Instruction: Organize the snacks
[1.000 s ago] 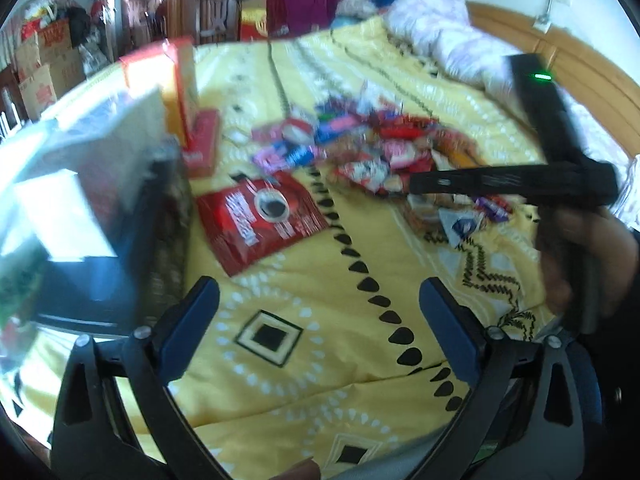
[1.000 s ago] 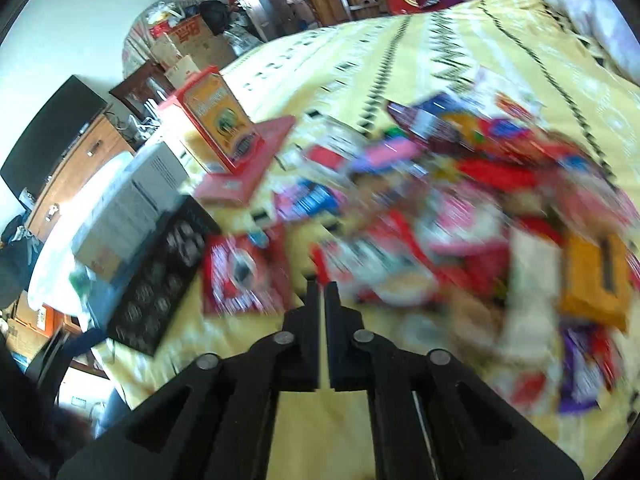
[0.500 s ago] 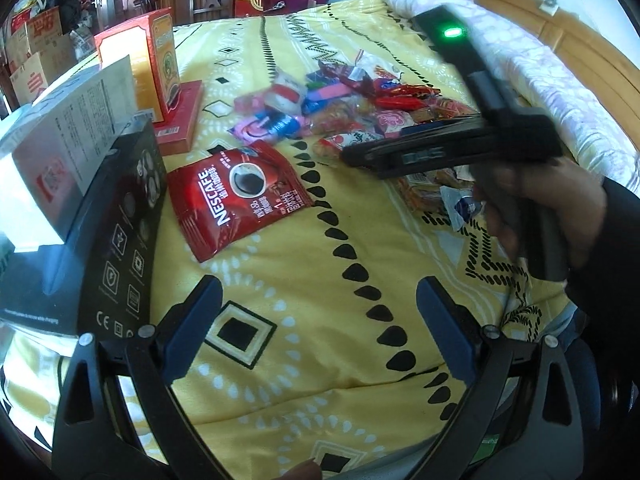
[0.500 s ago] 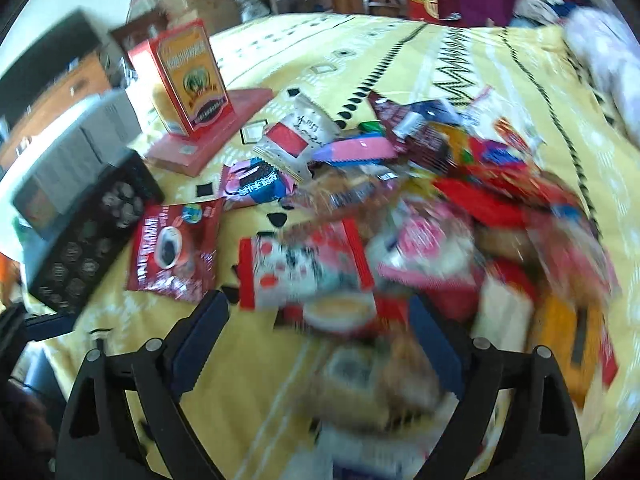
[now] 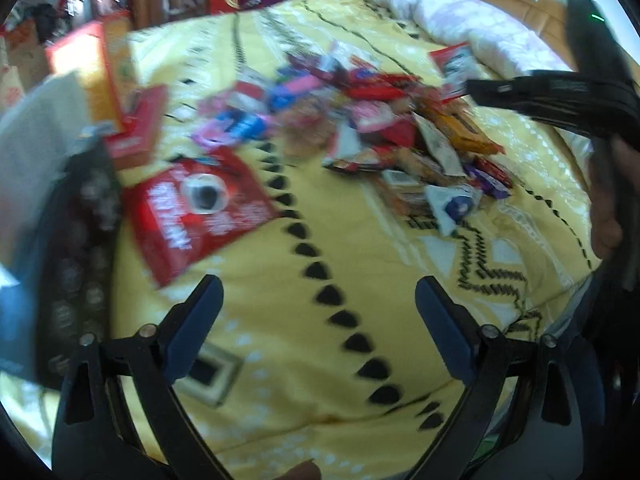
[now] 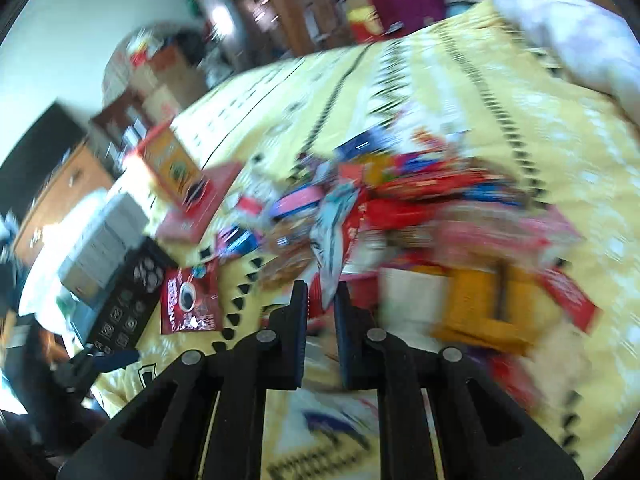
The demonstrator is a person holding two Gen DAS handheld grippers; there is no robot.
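A pile of snack packets lies on the yellow bedspread. Left of the pile a red coffee pouch lies flat. My left gripper hovers over bare bedspread with its jaws wide and closing, nothing between them. My right gripper is shut on a red and white snack packet, raised above the pile's near edge. In the left wrist view the right gripper reaches in from the right, with that packet at its tip.
An upright orange box stands on a flat red box at the left. Nearer on that side are a black box and a grey box. A pale quilt lies at the headboard.
The right gripper opened over the pile, then shut on a red and white packet and lifted it. The left gripper drifted a little lower and its jaws narrowed slightly.
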